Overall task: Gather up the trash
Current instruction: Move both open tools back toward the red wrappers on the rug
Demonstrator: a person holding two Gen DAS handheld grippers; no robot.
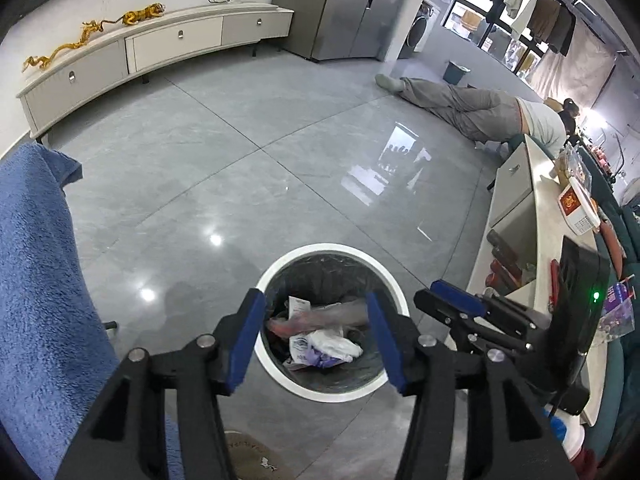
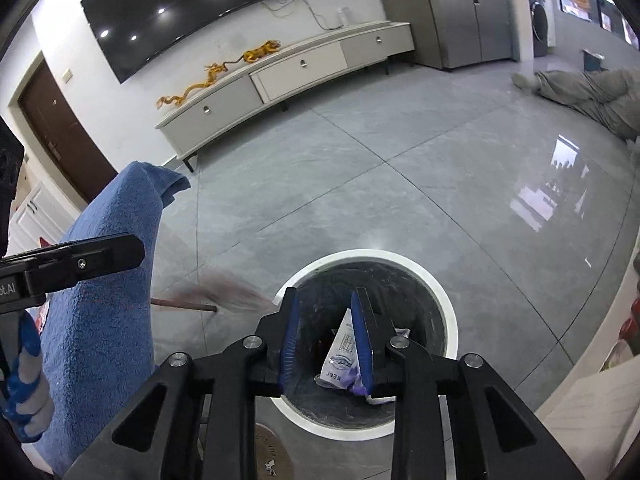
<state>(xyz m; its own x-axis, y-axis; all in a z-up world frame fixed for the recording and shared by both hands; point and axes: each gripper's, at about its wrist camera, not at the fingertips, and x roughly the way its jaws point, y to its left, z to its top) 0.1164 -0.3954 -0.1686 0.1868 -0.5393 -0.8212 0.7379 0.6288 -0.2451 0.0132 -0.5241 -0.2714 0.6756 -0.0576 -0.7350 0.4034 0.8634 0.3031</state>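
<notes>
Nearest you, your left gripper [image 1: 316,340] hangs over the trash bin [image 1: 280,376] with its jaws spread and nothing between the pads. Your right gripper [image 2: 326,344] is parted more narrowly; a white wrapper [image 2: 343,350] shows between its fingers, lying against the right-hand pad while the other pad stands clear of it. I judge it loose, not pinched, though I cannot tell whether it has already dropped.

Inside the bin's black liner the trash lies in a heap: a crumpled white-and-purple bag [image 1: 320,350] and a clear plastic film [image 1: 316,318] on top. All of it looks light, thin and soft, and the film is probably slippery. If you must take any piece again, pinch a bunched fold, not a flat face.

Beside the bin, a blue towel [image 1: 36,280] hangs on the left, and a broom [image 2: 224,300] lies on the grey floor [image 1: 280,160]. Far off, 1 person [image 1: 472,110] stands by the counter.
</notes>
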